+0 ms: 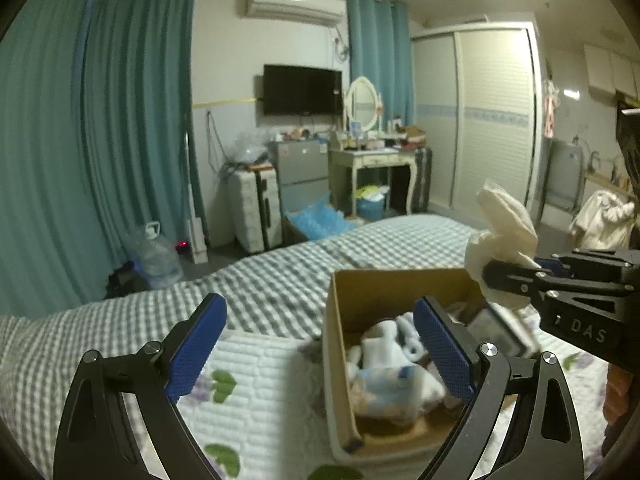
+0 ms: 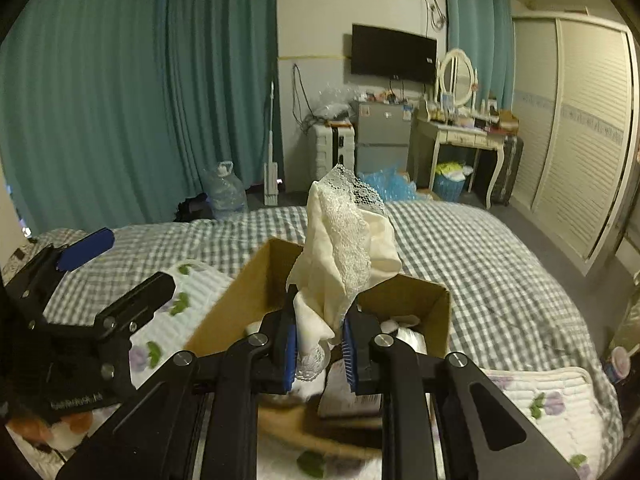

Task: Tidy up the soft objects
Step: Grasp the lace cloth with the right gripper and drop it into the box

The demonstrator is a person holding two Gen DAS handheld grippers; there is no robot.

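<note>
An open cardboard box (image 1: pixel 338 344) sits on the bed and holds several white soft items (image 1: pixel 394 376). My right gripper (image 2: pixel 320 340) is shut on a cream cloth with lace trim (image 2: pixel 348 240) and holds it above the box (image 2: pixel 244 300). In the left wrist view the same cloth (image 1: pixel 502 232) sticks up from the right gripper (image 1: pixel 490 276) over the box's far right corner. My left gripper (image 1: pixel 320 344) is open and empty, its right finger over the box's left part. It also shows in the right wrist view (image 2: pixel 124 264) at the left.
The box rests on a white quilted pad with flower print (image 1: pixel 256 392) over a grey checked bedspread (image 1: pixel 280 276). Beyond the bed are teal curtains (image 1: pixel 120 120), a water jug (image 1: pixel 158 256), a suitcase (image 1: pixel 254 208), a dressing table (image 1: pixel 370 160) and a wardrobe (image 1: pixel 488 116).
</note>
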